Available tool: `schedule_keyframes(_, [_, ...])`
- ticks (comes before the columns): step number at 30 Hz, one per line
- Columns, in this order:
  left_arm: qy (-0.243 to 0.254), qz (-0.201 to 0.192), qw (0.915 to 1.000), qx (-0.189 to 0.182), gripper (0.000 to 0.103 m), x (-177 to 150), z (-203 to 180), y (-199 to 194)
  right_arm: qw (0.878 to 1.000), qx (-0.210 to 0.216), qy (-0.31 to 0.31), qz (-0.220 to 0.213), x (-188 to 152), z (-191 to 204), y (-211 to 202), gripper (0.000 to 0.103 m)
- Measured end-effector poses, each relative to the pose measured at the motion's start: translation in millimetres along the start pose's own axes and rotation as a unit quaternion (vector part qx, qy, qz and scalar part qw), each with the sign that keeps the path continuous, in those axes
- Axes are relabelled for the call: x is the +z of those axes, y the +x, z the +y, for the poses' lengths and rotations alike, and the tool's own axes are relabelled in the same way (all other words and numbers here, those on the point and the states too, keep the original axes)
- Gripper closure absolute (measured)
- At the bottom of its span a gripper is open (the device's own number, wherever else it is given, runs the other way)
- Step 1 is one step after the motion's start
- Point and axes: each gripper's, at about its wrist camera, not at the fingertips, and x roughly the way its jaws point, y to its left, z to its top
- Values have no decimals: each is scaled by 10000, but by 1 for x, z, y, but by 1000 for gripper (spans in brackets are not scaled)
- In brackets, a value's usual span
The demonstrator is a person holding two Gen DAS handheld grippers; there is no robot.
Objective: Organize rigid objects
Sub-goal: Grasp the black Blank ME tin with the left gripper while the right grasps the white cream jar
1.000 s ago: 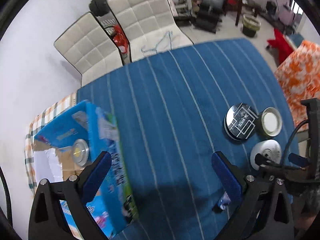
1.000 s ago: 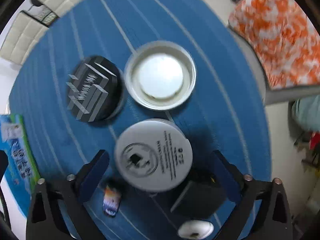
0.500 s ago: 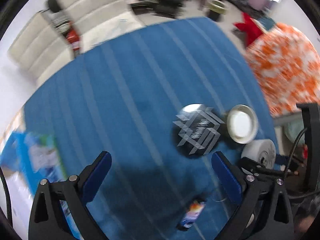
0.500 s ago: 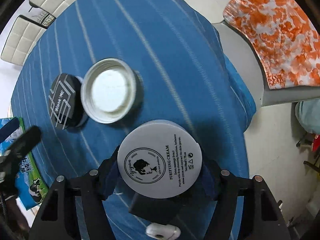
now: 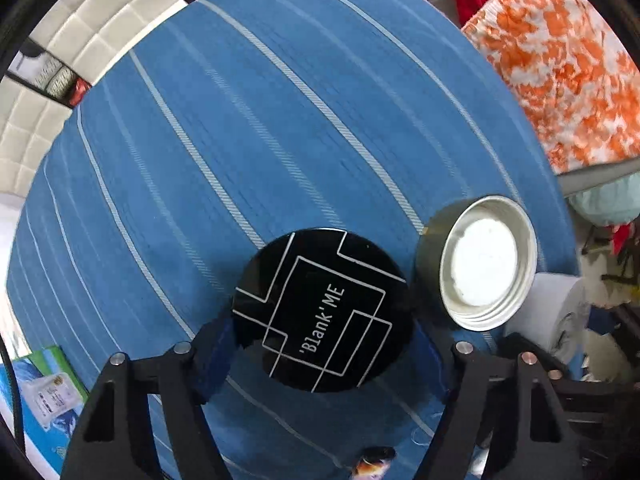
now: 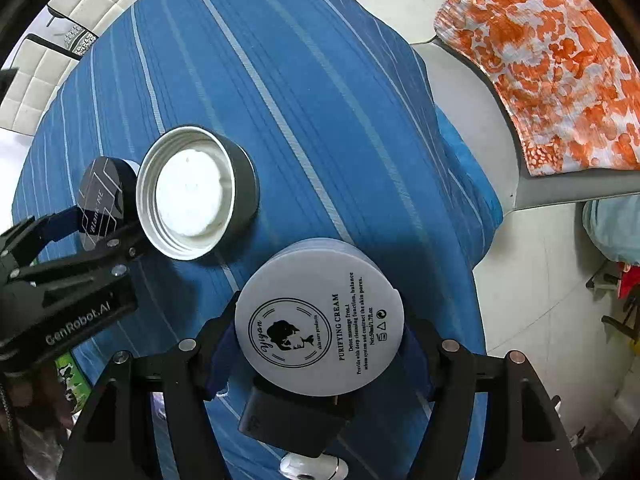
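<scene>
Your left gripper (image 5: pixel 320 344) is clamped on the black round tin (image 5: pixel 323 310) marked 'Blank'ME, its blue pads pressed to both sides. Your right gripper (image 6: pixel 320 344) is clamped on the white cream jar (image 6: pixel 319 316), labelled PURIFYING CREAM, which sits near the right edge of the blue striped tablecloth (image 6: pixel 280 80).

Only your right wrist view shows the jar's label and the dark box (image 6: pixel 292 416) under it, with a small white item (image 6: pixel 310 468) at the bottom of the frame. From the left wrist view you see just a sliver of that jar at the right. Only the left wrist view shows the small colourful item (image 5: pixel 372 460) on the cloth below the tin.

The open silver lid (image 5: pixel 486 264), inside facing up, lies just beside the black tin, between your two grippers. A blue and green carton (image 5: pixel 44 396) sits at the cloth's left edge. An orange patterned cloth (image 6: pixel 548 60) lies beyond the right edge.
</scene>
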Motion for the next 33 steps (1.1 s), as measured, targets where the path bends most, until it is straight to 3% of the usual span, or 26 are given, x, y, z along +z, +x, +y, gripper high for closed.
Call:
schedule_keyframes(6, [-456,-110,9988,-110,30,-13,18,-4,9999,-73,-123,-64,-1,7,-5,32])
schedule_keyframes(15, [-1312,-303,9908,163,30,-53,48,-24,9984,-158,-488,-230,-14,31,-18,32])
schedule_keyframes(23, [-1487,-580,9869,232,30,-106,58,-56,9945,-249,-832,-593,-34,65,-45,32])
schedule_keyframes(33, [-1807,-1118,9771,136,30,-141,85,-111,9841,-221,-1196,-1292,-70,113,-108,32])
